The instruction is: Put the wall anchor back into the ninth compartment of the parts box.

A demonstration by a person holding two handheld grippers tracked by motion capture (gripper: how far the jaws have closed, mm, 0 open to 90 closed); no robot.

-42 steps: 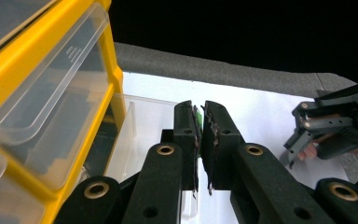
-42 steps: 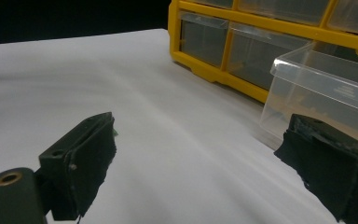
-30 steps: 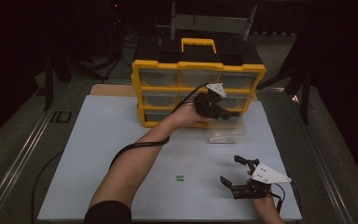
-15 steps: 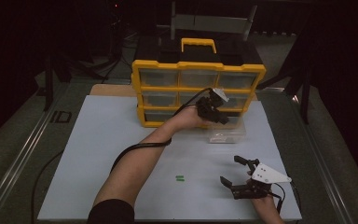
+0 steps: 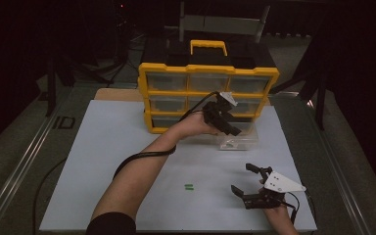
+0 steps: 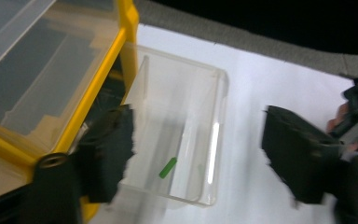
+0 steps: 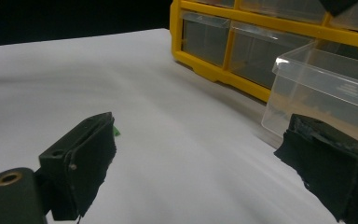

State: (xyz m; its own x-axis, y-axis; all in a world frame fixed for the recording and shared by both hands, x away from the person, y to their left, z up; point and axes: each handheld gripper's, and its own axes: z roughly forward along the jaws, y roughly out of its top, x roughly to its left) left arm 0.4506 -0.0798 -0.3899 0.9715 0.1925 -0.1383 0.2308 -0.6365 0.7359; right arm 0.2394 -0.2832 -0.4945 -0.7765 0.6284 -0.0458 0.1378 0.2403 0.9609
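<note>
Hovering over the clear drawer (image 6: 177, 140), your left gripper (image 6: 198, 154) has just opened; a green piece (image 6: 168, 167) seemingly lies inside. Your right gripper (image 5: 248, 181) rests with jaws apart.

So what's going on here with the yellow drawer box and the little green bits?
A person works at a white table with a gripper in each hand. The left gripper hangs over a clear drawer pulled out of the yellow organizer; its fingers have just been opening, and a small green piece lies in the drawer. The right gripper rests open on the table, near another green piece.
</note>
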